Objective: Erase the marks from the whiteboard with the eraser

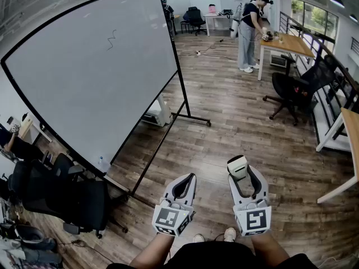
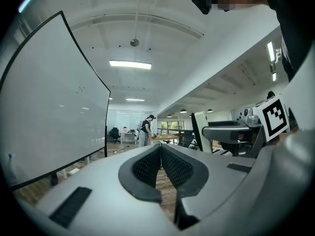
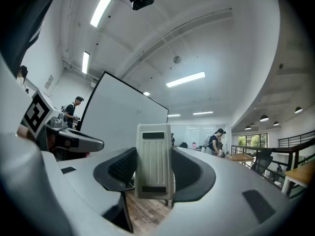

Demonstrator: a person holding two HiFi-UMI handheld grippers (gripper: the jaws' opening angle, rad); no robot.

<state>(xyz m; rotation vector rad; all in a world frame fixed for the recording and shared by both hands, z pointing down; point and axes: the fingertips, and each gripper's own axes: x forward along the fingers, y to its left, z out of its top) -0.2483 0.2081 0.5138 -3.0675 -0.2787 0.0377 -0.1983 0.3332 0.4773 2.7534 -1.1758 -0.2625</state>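
Showing the approach stage: the person stands on the wooden floor (image 1: 235, 111), well apart from the whiteboard (image 1: 84, 77), with both grippers held low and pointing forward. The right gripper (image 1: 245, 175) has its jaws closed on the eraser (image 3: 154, 160), a pale ribbed block standing upright between the pads with its upper end projecting past the jaw tips. The left gripper (image 1: 186, 179) carries nothing; its jaws are pressed together. The only mark visible, a thin squiggle (image 1: 111, 39), sits high on the board and is untouched, so wiping has not begun.

Likely hazards, judged from this arrangement:
- The eraser is pinched across its sides only, so pressure against the board could make it pivot or slip out.
- The ribbed plastic side faces the gripper camera (the wiping side is not visible), so the wrong face could meet the board.
- The board leans on a freestanding frame (image 1: 193, 118); a hard push high up may rock it.
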